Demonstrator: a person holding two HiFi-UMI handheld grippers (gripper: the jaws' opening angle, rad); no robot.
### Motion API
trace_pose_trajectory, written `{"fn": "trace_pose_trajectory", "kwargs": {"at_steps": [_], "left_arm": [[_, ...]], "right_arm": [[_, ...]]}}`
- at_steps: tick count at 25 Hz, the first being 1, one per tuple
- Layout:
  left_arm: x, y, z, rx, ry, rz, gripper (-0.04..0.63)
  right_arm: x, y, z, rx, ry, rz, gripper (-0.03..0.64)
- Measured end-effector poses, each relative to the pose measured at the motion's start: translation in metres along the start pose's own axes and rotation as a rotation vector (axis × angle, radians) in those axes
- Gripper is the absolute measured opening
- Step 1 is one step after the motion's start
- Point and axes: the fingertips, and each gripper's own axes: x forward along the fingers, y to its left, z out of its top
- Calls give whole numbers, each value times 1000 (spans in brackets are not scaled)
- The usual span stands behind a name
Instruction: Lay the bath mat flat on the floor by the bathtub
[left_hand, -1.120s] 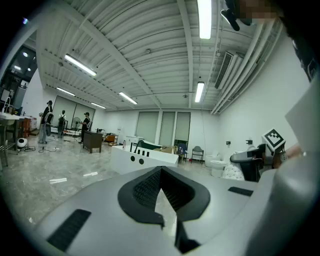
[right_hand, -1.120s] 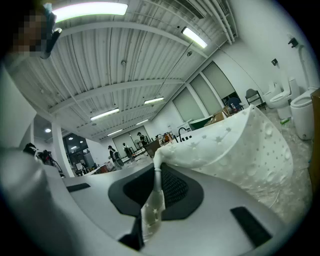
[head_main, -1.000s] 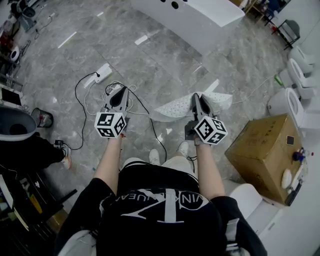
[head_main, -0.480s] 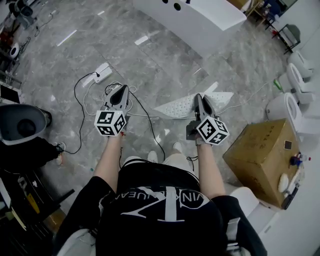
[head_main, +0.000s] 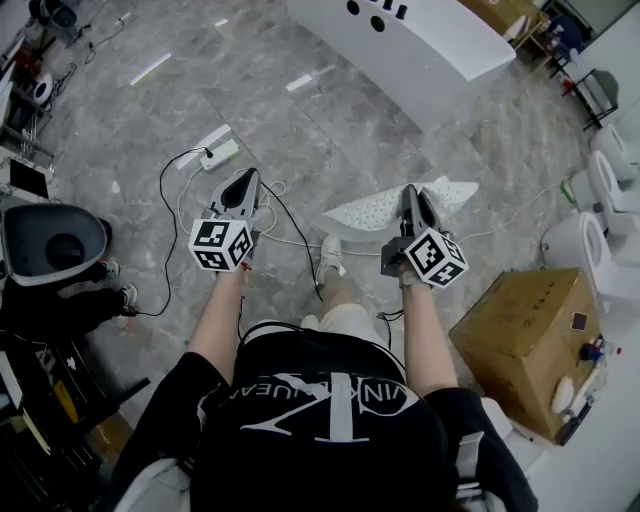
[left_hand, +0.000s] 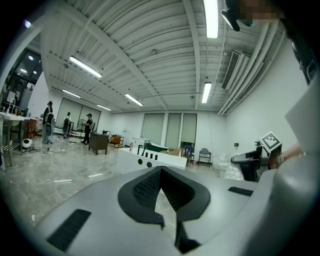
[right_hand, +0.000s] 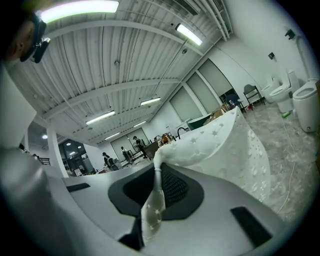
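Bath mat (head_main: 370, 212), white and perforated: one edge is clamped in our right tongs (head_main: 411, 195), the rest sagging out above the floor (head_main: 300, 130), well short of the bathtub (head_main: 430, 45). Left tongs (head_main: 246, 182): closed together on nothing. We judge the mat light, soft and floppy, prone to folding; a second hold on a free corner should spread it.
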Motion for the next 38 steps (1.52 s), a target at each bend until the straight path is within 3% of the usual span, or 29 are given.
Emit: {"fn": "trace_pose_trajectory", "kwargs": {"at_steps": [8, 19, 38], "left_arm": [[101, 60, 23, -29, -3, 47, 14], [91, 68, 14, -48, 1, 84, 14], [116, 57, 11, -66, -22, 59, 14]], "right_arm": [[118, -13, 25, 0, 48, 16, 43], [106, 0, -3, 1, 109, 45, 43], [125, -17, 12, -26, 94, 41, 43]]}}
